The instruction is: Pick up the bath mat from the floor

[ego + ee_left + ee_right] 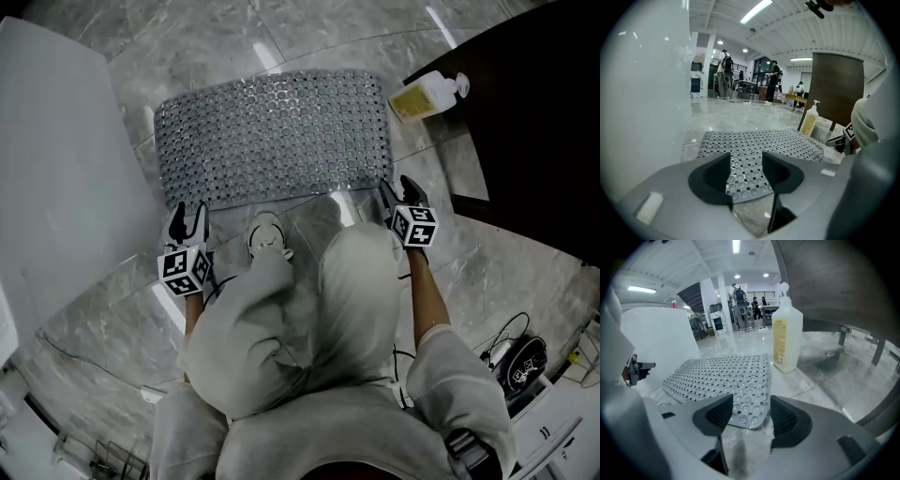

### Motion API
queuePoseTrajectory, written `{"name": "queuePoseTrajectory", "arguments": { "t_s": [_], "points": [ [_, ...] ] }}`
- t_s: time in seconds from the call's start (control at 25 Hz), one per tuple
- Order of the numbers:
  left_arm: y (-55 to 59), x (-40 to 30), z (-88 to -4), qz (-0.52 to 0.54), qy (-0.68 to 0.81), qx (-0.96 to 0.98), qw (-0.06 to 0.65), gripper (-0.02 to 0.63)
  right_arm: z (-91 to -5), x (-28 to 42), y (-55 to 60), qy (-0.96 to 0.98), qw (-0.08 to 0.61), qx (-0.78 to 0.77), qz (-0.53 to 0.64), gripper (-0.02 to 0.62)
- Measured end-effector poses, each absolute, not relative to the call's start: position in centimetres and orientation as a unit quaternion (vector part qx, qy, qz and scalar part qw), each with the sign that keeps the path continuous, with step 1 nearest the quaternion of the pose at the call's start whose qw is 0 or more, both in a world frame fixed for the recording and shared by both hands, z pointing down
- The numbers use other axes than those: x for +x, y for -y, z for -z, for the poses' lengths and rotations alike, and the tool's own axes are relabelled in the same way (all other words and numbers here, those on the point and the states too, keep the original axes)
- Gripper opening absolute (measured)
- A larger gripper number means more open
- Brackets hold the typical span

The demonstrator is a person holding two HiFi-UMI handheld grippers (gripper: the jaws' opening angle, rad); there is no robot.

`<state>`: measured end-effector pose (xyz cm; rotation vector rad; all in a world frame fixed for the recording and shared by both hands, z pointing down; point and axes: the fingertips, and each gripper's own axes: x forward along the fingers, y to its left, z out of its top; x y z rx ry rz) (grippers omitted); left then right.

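Observation:
The bath mat (272,136) is a grey, studded and perforated sheet lying flat on the marble floor. My left gripper (187,214) is at its near left corner. In the left gripper view that corner of the mat (759,143) shows between the spread jaws of the left gripper (746,171), and the pads do not press on it. My right gripper (396,187) is at the near right corner. Its view shows the mat (726,373) running in between the wide-apart jaws of the right gripper (751,411), untouched by the pads.
A pale yellow pump bottle (427,97) stands just right of the mat beside a dark cabinet (534,122). A large white fixture (56,169) borders the mat's left side. My shoe (267,234) rests near the mat's front edge. Cables and gear (520,361) lie at the lower right.

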<state>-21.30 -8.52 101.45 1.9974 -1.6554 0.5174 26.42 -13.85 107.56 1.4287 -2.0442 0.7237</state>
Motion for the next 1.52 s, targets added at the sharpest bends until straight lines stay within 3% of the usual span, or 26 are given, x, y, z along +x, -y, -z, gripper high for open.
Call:
{"name": "queuePoseTrajectory", "arguments": {
  "t_s": [0.88,1.2,1.4,1.52],
  "points": [
    [6.8,-20.9,-103.1,-0.206,0.608,0.726,0.248,0.204,-114.9,26.3,18.0,0.753,0.271,0.506,-0.323,0.218],
    [6.8,-21.7,-103.9,-0.209,0.614,0.72,0.245,0.204,-115.7,27.2,18.4,0.743,0.275,0.513,-0.328,0.153],
    [7.5,-22.2,-104.9,-0.204,0.618,0.719,0.246,0.204,-115.2,28.0,18.3,0.732,0.272,0.532,-0.326,0.061],
    [7.6,-23.0,-105.4,-0.206,0.624,0.714,0.243,0.204,-115.2,27.7,18.5,0.736,0.274,0.527,-0.324,0.038]
  ]
}}
